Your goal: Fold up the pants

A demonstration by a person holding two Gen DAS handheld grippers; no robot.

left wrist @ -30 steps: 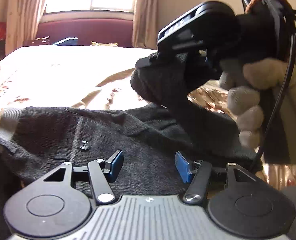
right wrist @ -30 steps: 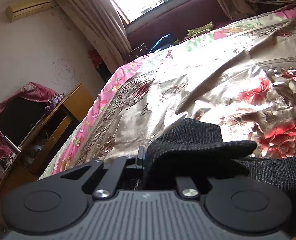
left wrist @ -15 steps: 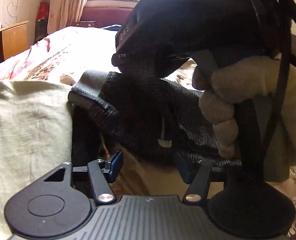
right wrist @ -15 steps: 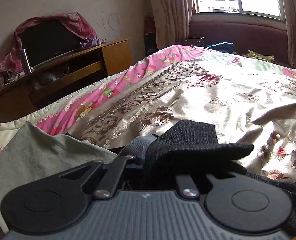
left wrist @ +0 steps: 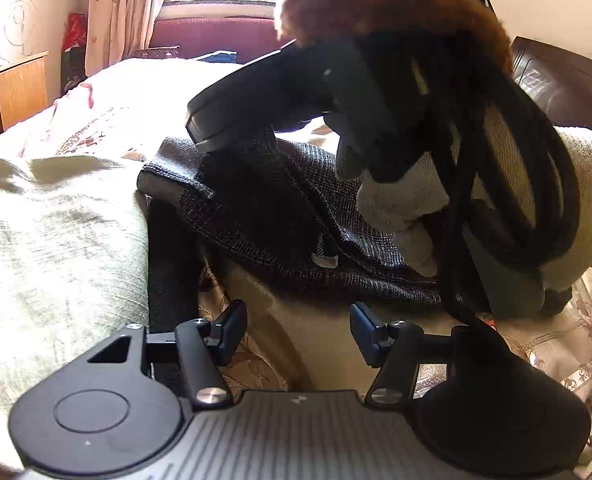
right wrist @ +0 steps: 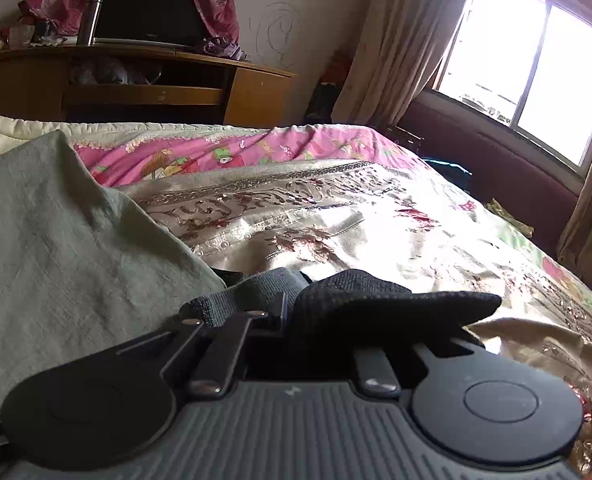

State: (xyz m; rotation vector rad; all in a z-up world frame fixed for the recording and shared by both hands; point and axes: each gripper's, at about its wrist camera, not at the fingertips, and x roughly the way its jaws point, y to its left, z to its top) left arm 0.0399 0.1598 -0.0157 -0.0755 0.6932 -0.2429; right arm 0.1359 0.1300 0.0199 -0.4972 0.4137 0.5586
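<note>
Charcoal woven pants [left wrist: 280, 216], on a gold floral satin bedspread [right wrist: 336, 216] beside a pale green cloth [right wrist: 56, 248]. Right gripper [right wrist: 292, 312]: jaws opening, waistband fold between them. Left gripper [left wrist: 296, 330]: parted, empty. Fold apparently just laid; release and smoothing remain.

Pants [left wrist: 280, 216] dark grey fine check; bedspread [right wrist: 376, 216] gold floral; cloth [right wrist: 56, 240] pale green.

Left tool [left wrist: 296, 334] hangs open above the bedspread [left wrist: 544, 344]; right tool [left wrist: 232, 132] seemingly pinches the pants [left wrist: 280, 216].
</note>
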